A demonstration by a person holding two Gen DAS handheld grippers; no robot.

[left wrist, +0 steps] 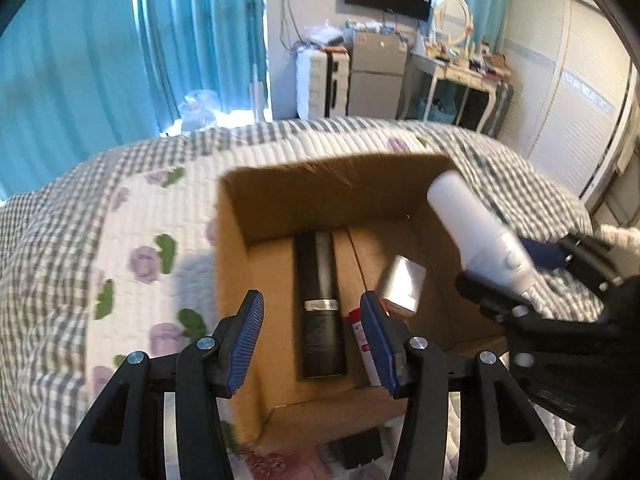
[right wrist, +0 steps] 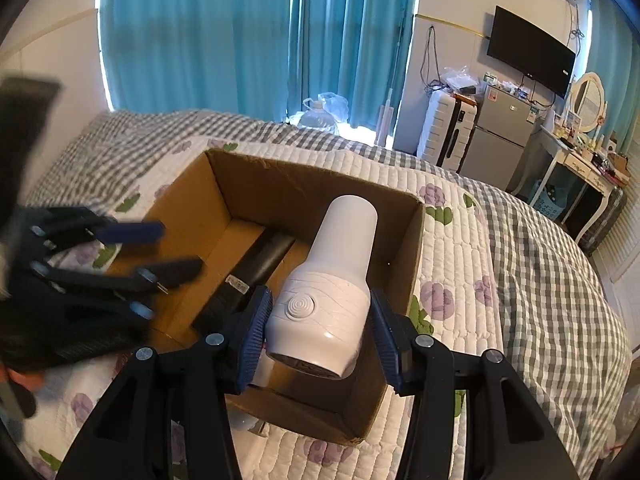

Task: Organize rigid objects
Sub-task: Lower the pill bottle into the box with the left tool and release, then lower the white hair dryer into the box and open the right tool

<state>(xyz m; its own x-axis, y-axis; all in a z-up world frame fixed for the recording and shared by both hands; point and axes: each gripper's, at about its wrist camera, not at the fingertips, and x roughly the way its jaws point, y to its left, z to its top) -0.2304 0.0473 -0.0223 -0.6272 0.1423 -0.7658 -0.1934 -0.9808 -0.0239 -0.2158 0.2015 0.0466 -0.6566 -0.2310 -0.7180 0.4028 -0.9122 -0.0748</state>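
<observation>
cardboard box point(left wrist: 256, 200) holds three items; right hand-held gripper point(right wrist: 320, 328) clamps white dryer point(right wrist: 332, 280); left hand-held gripper point(left wrist: 312, 340) wide.

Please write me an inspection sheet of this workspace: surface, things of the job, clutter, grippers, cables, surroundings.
Surface: quilted bedspread, checked and floral.
Job's things: open cardboard box on the bed holds a black cylinder, a silver box and a red-and-white item; white device held over the box.
Clutter: dark item by the box's near edge, unclear.
Grippers: left hand-held gripper open, empty; right hand-held gripper shut on white device.
Cables: hanging on far wall.
Surroundings: blue curtains, wall TV, small fridge, white suitcase, dressing table.
</observation>
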